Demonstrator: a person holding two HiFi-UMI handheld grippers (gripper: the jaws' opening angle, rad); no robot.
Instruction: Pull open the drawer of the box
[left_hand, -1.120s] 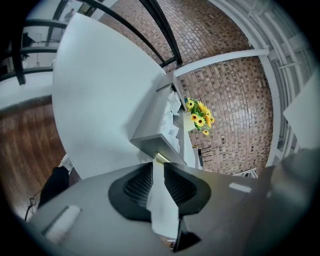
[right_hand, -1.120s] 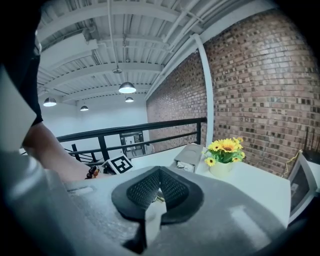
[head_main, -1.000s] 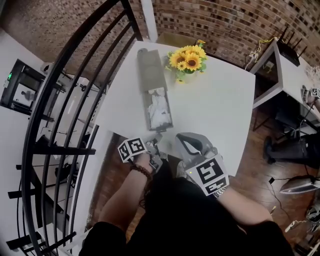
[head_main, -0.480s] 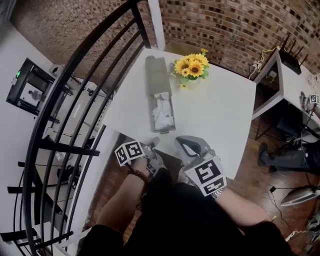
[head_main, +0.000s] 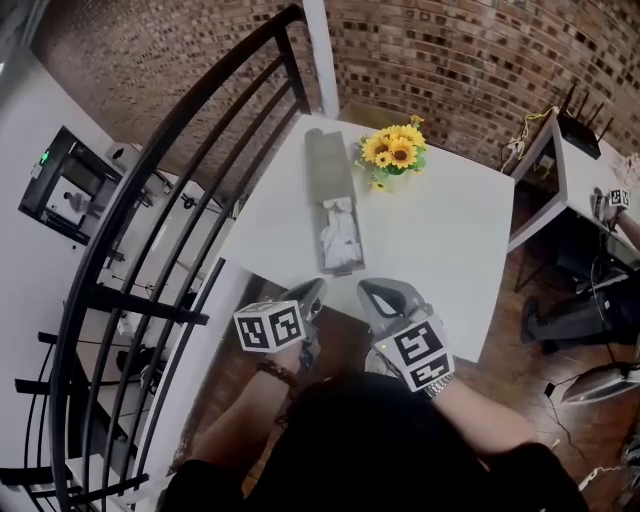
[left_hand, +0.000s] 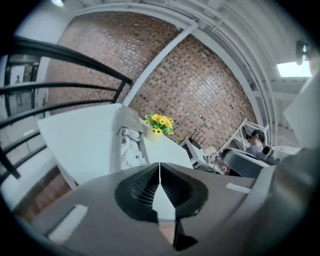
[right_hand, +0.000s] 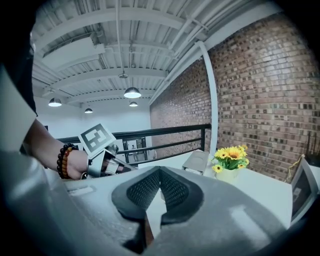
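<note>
A long grey box (head_main: 330, 165) lies on the white table (head_main: 440, 230), its drawer (head_main: 340, 245) slid out toward me with crumpled white paper inside. My left gripper (head_main: 314, 291) hovers at the table's near edge, just short of the drawer front; its jaws are closing, tips meeting, with nothing between them. From the left gripper view (left_hand: 159, 165) the box (left_hand: 129, 119) and its drawer (left_hand: 131, 150) lie ahead. My right gripper (head_main: 368, 290) is beside it, shut and empty. The right gripper view (right_hand: 160, 170) shows the box (right_hand: 197, 161) farther off.
A vase of sunflowers (head_main: 393, 152) stands right of the box at the table's far side. A black stair railing (head_main: 150, 230) runs along the left, with a drop below. A white side desk (head_main: 560, 150) stands at the right, past a brick wall.
My left gripper has drawn back from the drawer front, risen a little, and its jaws have come together. The drawer stays out. The right gripper has barely moved.
</note>
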